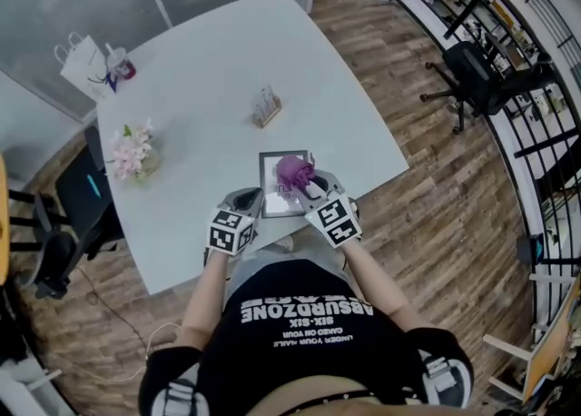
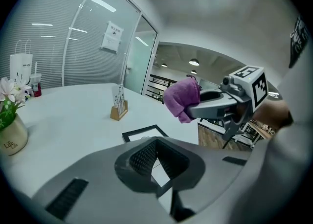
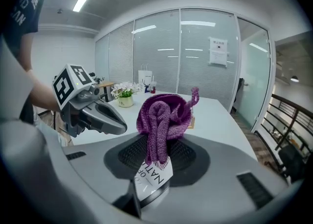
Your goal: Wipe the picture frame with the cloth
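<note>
**A:** In the head view we count one picture frame (image 1: pixel 270 176) lying flat on the table (image 1: pixel 209 69). One purple cloth (image 1: pixel 292 170) hangs over it, pinched in our right gripper (image 1: pixel 309 189). Our left gripper (image 1: pixel 249 200) sits just beside the frame's near-left corner. Beyond the frame there's one card stand (image 1: pixel 266 107). Far to its left are one flower pot (image 1: pixel 132 151), one bag (image 1: pixel 83 62) and one cup (image 1: pixel 121 64).

**B:** In the left gripper view, our jaws stand narrowly apart with nothing between them, and the frame (image 2: pixel 142 132) lies just ahead. Nothing pins it, so it could skid when we wipe.

**A:** In the right gripper view, our jaws are clamped on the cloth (image 3: pixel 164 118) and its one label (image 3: pixel 154 176). We hold only a fold, so it might slip free.
</note>
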A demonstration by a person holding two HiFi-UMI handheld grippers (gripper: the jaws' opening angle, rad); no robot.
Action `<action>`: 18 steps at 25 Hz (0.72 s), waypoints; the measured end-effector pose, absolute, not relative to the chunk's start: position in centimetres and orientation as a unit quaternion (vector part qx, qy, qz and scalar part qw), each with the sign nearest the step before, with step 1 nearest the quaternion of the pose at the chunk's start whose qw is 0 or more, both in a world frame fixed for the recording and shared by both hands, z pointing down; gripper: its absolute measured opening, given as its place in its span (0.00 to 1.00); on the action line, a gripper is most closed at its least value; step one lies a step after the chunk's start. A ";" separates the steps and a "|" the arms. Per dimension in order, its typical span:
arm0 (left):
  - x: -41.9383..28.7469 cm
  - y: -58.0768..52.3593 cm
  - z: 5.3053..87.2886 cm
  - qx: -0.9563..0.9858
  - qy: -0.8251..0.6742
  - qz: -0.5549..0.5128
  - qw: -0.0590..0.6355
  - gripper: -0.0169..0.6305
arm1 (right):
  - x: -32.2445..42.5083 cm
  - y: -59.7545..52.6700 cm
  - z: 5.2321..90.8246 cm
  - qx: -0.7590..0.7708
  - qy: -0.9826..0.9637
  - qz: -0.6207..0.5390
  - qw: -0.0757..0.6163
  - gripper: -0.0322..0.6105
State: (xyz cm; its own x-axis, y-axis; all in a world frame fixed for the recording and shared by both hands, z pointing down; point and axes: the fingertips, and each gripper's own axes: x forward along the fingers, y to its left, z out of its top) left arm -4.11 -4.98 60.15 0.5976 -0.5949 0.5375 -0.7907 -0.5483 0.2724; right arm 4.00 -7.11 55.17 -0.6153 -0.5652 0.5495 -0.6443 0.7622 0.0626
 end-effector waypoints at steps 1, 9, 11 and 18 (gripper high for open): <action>-4.2 -5.2 60.7 0.857 -0.401 0.201 0.253 0.05 | 3.5 -7.9 55.4 0.333 -0.896 0.063 0.287 0.25; -4.2 -6.3 65.7 0.847 -0.375 0.239 0.293 0.05 | -0.9 -13.1 59.1 0.266 -0.890 0.002 0.369 0.25; -4.1 -6.8 66.3 0.845 -0.373 0.241 0.298 0.05 | -1.5 -13.9 60.7 0.250 -0.885 -0.002 0.393 0.25; -3.6 -7.8 68.0 0.837 -0.368 0.256 0.313 0.05 | -2.3 -15.0 65.5 0.211 -0.866 0.007 0.453 0.25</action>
